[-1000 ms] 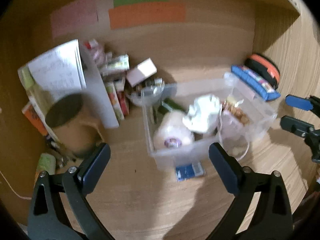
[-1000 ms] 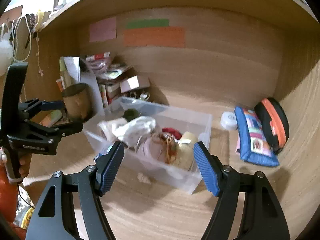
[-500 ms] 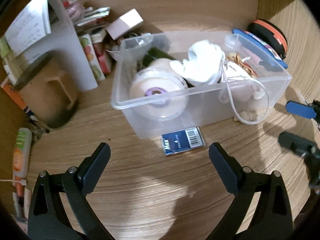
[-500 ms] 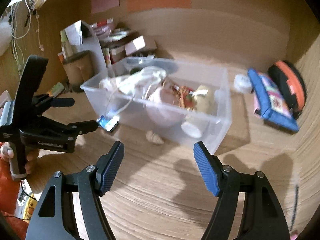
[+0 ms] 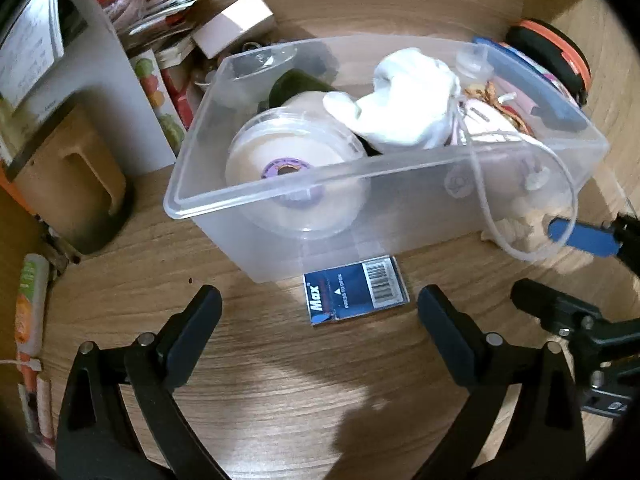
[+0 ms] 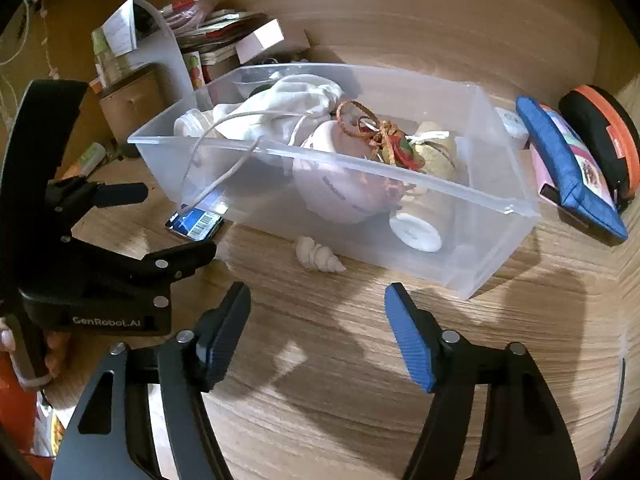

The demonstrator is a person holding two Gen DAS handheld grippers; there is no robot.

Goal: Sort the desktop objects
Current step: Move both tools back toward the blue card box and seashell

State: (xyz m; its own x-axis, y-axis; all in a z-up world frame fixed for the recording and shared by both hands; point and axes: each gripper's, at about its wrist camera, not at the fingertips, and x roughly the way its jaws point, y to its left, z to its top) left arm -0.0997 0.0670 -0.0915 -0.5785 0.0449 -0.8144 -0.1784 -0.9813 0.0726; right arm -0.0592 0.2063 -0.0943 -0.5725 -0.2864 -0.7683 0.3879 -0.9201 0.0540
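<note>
A clear plastic bin stands on the wooden desk, filled with a tape roll, a white cloth and small trinkets. A blue staple box lies flat against the bin's front wall. My left gripper hovers open just short of it, with nothing between the fingers. A white seashell rests on the desk by the bin. My right gripper is above and in front of the shell, its jaws closing with nothing between them.
A tan mug, a grey bookend with papers and small boxes crowd the left back corner. A blue pouch and a black-orange case lie right of the bin. A green tube lies at far left.
Both grippers have dropped toward the desk and tilted downward, so the bin, staple box and shell look larger. The right gripper's fingers stand a little narrower than before.
</note>
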